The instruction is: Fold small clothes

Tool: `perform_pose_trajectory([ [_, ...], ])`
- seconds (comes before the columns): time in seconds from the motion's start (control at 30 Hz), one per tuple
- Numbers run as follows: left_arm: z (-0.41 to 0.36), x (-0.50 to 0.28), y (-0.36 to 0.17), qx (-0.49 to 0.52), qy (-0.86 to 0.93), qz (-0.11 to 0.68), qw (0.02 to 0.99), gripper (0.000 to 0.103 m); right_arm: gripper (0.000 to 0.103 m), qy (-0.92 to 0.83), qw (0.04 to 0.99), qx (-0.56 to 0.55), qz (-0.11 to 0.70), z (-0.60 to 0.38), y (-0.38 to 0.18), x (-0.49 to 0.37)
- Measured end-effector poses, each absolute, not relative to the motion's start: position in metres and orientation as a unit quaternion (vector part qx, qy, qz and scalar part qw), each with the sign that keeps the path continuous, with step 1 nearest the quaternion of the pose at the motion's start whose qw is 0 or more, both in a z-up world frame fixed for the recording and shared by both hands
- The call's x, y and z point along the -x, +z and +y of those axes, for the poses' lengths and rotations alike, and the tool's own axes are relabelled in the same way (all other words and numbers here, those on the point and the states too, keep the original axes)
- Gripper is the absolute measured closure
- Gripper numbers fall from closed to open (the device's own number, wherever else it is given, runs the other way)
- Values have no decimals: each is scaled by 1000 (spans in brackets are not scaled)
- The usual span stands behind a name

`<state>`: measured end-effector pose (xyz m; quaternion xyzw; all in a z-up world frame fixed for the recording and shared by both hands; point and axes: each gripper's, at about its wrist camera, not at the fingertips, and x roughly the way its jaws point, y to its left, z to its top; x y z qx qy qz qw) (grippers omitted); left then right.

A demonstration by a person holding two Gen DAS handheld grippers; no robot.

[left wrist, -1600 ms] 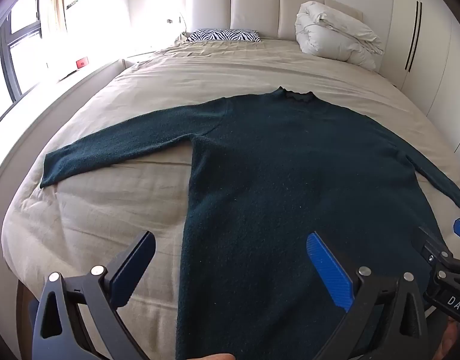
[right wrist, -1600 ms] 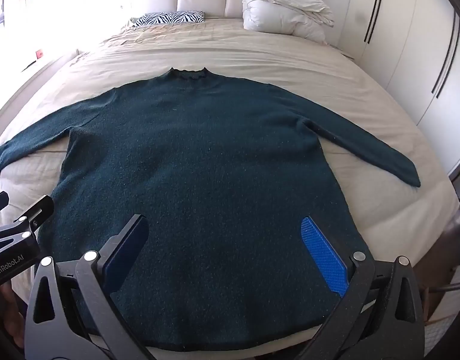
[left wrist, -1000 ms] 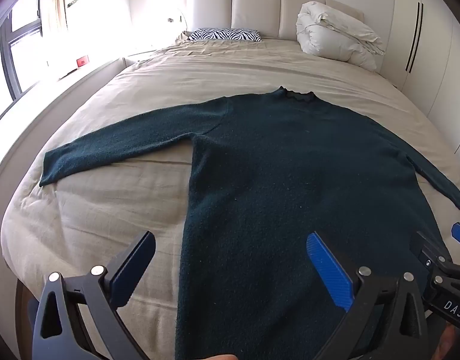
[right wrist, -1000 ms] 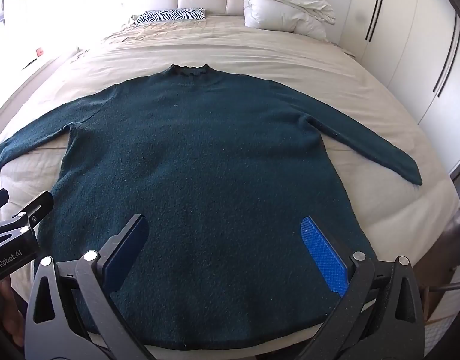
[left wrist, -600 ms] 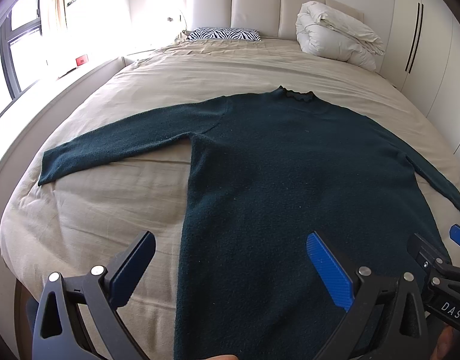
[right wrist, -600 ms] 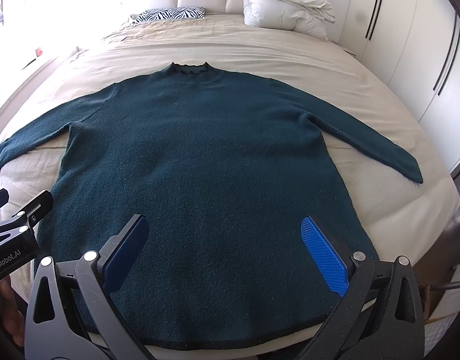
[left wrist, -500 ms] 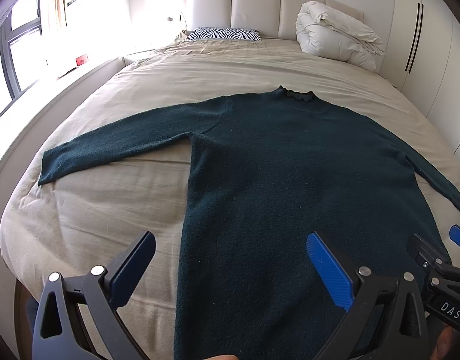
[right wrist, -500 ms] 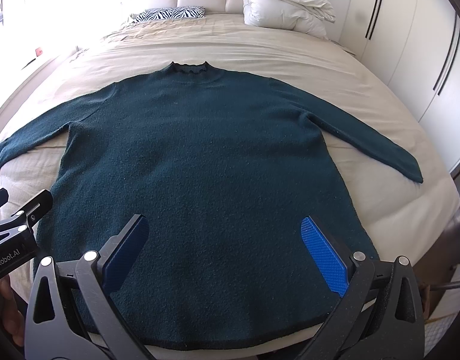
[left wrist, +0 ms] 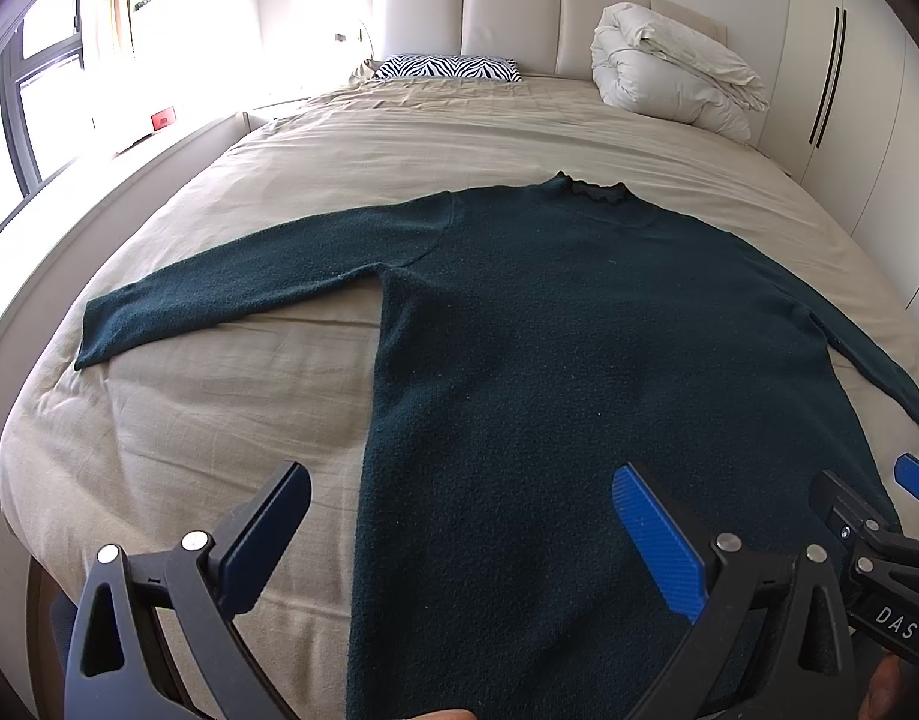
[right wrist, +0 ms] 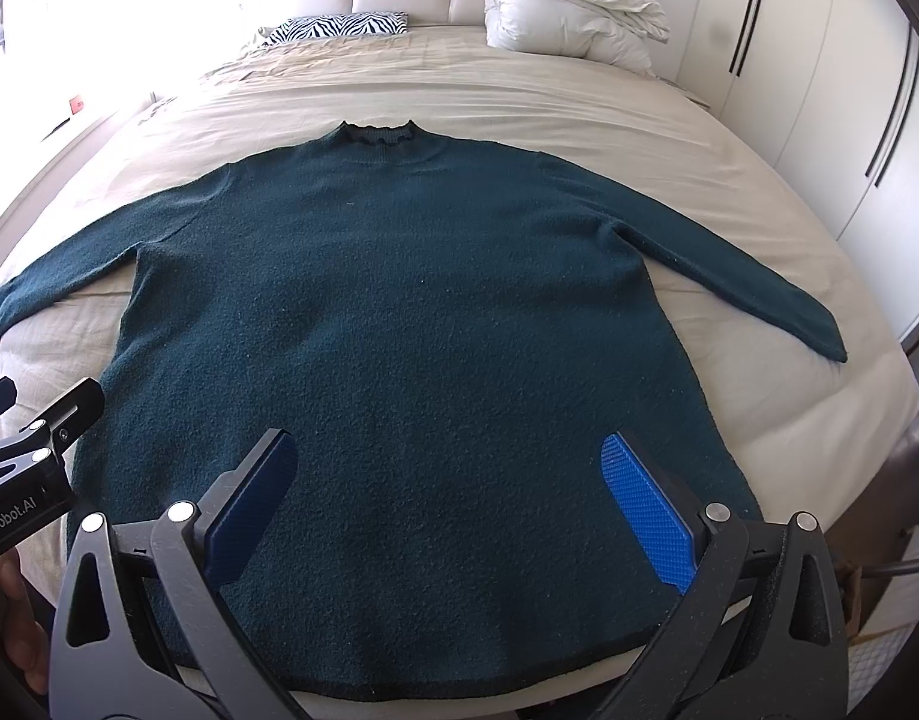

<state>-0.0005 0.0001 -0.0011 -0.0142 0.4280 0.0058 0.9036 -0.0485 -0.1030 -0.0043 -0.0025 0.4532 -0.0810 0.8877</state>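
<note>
A dark teal long-sleeved sweater [left wrist: 579,348] lies flat and face up on the beige bed [left wrist: 219,408], both sleeves spread outward, collar toward the headboard. It also shows in the right wrist view [right wrist: 411,324]. My left gripper [left wrist: 459,516] is open and empty, above the sweater's lower left edge. My right gripper [right wrist: 447,486] is open and empty, above the hem in the middle. Each gripper shows at the edge of the other's view: the right one [left wrist: 879,516], the left one [right wrist: 33,420].
A rolled white duvet [left wrist: 675,78] and a zebra-print pillow [left wrist: 447,67] lie at the padded headboard [left wrist: 519,18]. White wardrobe doors [right wrist: 831,96] stand on the right. A window and ledge [left wrist: 51,120] run along the left.
Both grippers have drifted very slightly; the sweater has not moved and both stay open.
</note>
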Motion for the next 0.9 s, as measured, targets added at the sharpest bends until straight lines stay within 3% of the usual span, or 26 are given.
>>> perform_pose_trajectory([
  [0.9, -4, 0, -3, 16, 5, 430, 903, 0, 0, -81, 887, -1, 455, -105, -7, 49],
])
